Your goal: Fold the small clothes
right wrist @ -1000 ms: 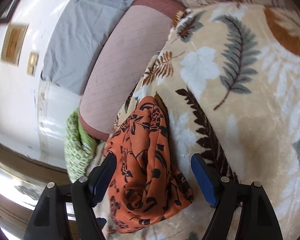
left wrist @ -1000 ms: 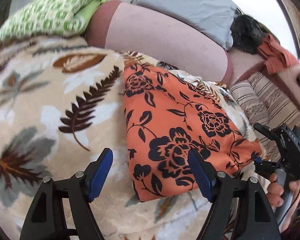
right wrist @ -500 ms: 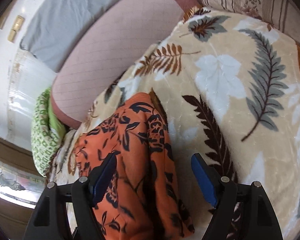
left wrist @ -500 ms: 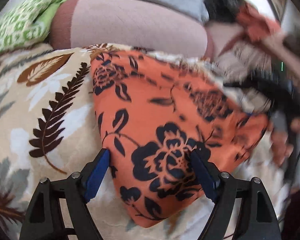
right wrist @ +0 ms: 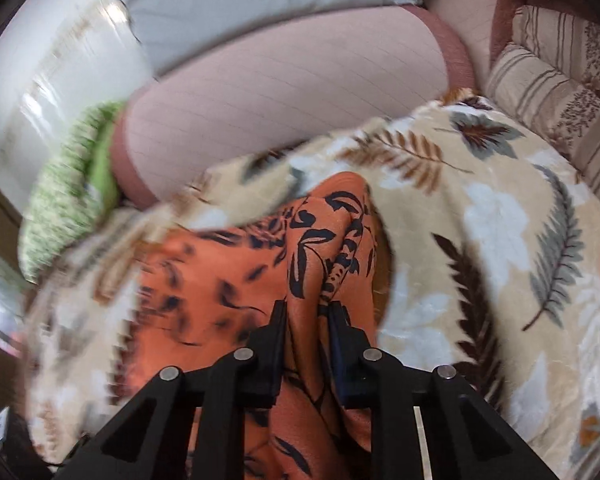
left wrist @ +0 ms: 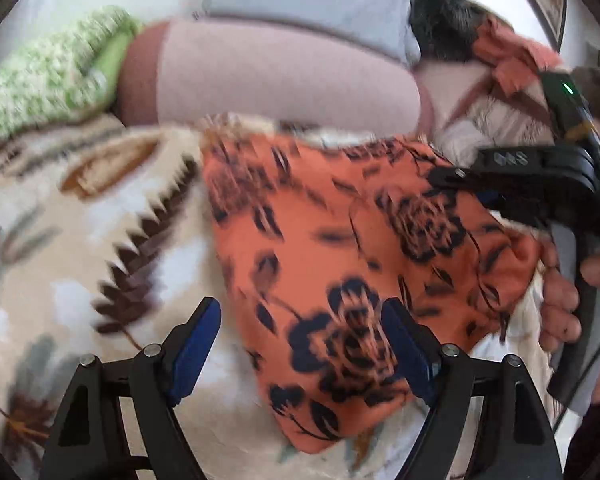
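An orange garment with black flowers (left wrist: 340, 248) lies on a leaf-patterned blanket (left wrist: 80, 216), in front of a pink bolster (left wrist: 284, 76). A second ago the right gripper (right wrist: 306, 316) stood wide open over the cloth; now its jaws are closing on a bunched fold at the garment's right edge, with fabric pinched between them. The left gripper (left wrist: 300, 344) hangs open above the near corner, touching nothing, so a fold looks ready to begin.

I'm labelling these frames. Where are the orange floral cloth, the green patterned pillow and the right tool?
orange floral cloth (left wrist: 324, 248), left wrist view, flat middle of the fabric.
green patterned pillow (right wrist: 60, 204), right wrist view, its knobbly top.
right tool (right wrist: 306, 312), right wrist view, between the tips closing on a cloth fold.
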The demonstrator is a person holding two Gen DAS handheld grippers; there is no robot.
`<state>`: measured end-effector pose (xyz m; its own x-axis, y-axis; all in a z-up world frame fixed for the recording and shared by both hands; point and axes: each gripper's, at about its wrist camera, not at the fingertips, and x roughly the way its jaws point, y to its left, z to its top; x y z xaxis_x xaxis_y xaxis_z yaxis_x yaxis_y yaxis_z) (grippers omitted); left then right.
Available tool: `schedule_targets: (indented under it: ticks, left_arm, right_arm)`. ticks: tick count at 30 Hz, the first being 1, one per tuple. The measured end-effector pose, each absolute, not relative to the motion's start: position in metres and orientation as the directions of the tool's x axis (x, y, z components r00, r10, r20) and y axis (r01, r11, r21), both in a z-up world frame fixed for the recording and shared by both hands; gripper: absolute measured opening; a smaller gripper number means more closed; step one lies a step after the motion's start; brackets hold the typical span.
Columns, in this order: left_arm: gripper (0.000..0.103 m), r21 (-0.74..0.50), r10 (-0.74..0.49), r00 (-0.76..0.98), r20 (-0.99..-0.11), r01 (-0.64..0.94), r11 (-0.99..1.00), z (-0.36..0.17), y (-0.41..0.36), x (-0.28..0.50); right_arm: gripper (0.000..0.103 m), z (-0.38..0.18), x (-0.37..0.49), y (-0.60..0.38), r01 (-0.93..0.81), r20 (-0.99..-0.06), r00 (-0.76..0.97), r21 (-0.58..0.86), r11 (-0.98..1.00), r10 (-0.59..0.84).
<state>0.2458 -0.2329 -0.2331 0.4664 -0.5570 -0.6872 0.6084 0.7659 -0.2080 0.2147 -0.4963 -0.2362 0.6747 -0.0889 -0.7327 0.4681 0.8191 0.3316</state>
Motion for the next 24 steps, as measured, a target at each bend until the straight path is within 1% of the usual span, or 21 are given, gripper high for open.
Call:
schedule_targets:
  ticks: [2, 3, 5, 6, 7, 9, 10, 11, 12, 13, 14, 15, 18, 20, 21, 23, 24]
  left_arm:
    - [0.083, -0.220, -0.572, 0.502, -0.649, 0.596, 0.772, -0.223, -0.225, 0.246]
    - [0.083, -0.223, -0.570, 0.510, -0.644, 0.587, 0.778, -0.221, -0.222, 0.248]
    - [0.083, -0.218, -0.545, 0.509, -0.666, 0.566, 0.795, -0.226, -0.223, 0.254]
    - [0.083, -0.215, -0.530, 0.500, -0.685, 0.557, 0.802, -0.231, -0.227, 0.257]
    - [0.083, -0.210, -0.510, 0.481, -0.713, 0.548, 0.810, -0.239, -0.230, 0.259]
    - [0.083, -0.192, -0.461, 0.435, -0.773, 0.532, 0.825, -0.256, -0.239, 0.264]
    - [0.083, -0.211, -0.469, 0.416, -0.779, 0.531, 0.821, -0.261, -0.241, 0.264]
    - [0.083, -0.226, -0.479, 0.410, -0.776, 0.528, 0.819, -0.263, -0.241, 0.263]
    - [0.083, -0.224, -0.477, 0.413, -0.776, 0.526, 0.820, -0.262, -0.241, 0.263]
    - [0.084, -0.212, -0.470, 0.419, -0.777, 0.529, 0.822, -0.261, -0.243, 0.263]
    - [0.084, -0.195, -0.463, 0.429, -0.775, 0.535, 0.822, -0.260, -0.244, 0.262]
    - [0.084, -0.176, -0.455, 0.442, -0.773, 0.540, 0.823, -0.258, -0.245, 0.261]
    - [0.084, -0.145, -0.441, 0.459, -0.771, 0.548, 0.824, -0.256, -0.250, 0.257]
    - [0.084, -0.123, -0.434, 0.469, -0.769, 0.558, 0.820, -0.255, -0.252, 0.255]
    - [0.084, -0.112, -0.430, 0.476, -0.767, 0.561, 0.820, -0.254, -0.252, 0.252]
    - [0.084, -0.098, -0.424, 0.484, -0.766, 0.563, 0.821, -0.254, -0.252, 0.251]
    - [0.084, -0.095, -0.423, 0.486, -0.765, 0.564, 0.820, -0.254, -0.252, 0.251]
  right_arm:
    - [0.020, -0.221, 0.211, -0.491, 0.428, -0.683, 0.726, 0.362, 0.828, -0.077]
    - [0.019, -0.214, 0.208, -0.488, 0.410, -0.661, 0.747, 0.366, 0.835, -0.077]
    - [0.019, -0.209, 0.204, -0.486, 0.350, -0.607, 0.793, 0.386, 0.854, -0.051]
    - [0.019, -0.212, 0.205, -0.488, 0.337, -0.594, 0.803, 0.388, 0.858, -0.047]
    - [0.019, -0.219, 0.206, -0.490, 0.351, -0.603, 0.795, 0.374, 0.859, -0.062]
    - [0.019, -0.251, 0.214, -0.507, 0.428, -0.673, 0.732, 0.330, 0.841, -0.109]
    - [0.024, -0.273, 0.217, -0.520, 0.473, -0.724, 0.683, 0.337, 0.814, -0.097]
    - [0.026, -0.297, 0.219, -0.534, 0.515, -0.769, 0.637, 0.370, 0.774, -0.056]
    - [0.038, -0.307, 0.214, -0.547, 0.530, -0.758, 0.652, 0.438, 0.726, -0.019]
    - [0.061, -0.307, 0.208, -0.558, 0.553, -0.751, 0.661, 0.490, 0.674, 0.005]
    - [0.067, -0.302, 0.204, -0.564, 0.592, -0.770, 0.638, 0.491, 0.639, 0.000]
    - [0.068, -0.297, 0.200, -0.567, 0.611, -0.771, 0.637, 0.495, 0.618, -0.012]
    - [0.068, -0.268, 0.188, -0.566, 0.569, -0.696, 0.717, 0.550, 0.612, -0.042]
    - [0.068, -0.242, 0.183, -0.554, 0.505, -0.627, 0.775, 0.540, 0.673, -0.079]
    - [0.068, -0.232, 0.184, -0.547, 0.475, -0.607, 0.791, 0.527, 0.705, -0.078]
    - [0.064, -0.214, 0.188, -0.527, 0.405, -0.592, 0.804, 0.479, 0.779, -0.055]
    - [0.054, -0.210, 0.191, -0.521, 0.388, -0.597, 0.801, 0.463, 0.797, -0.043]
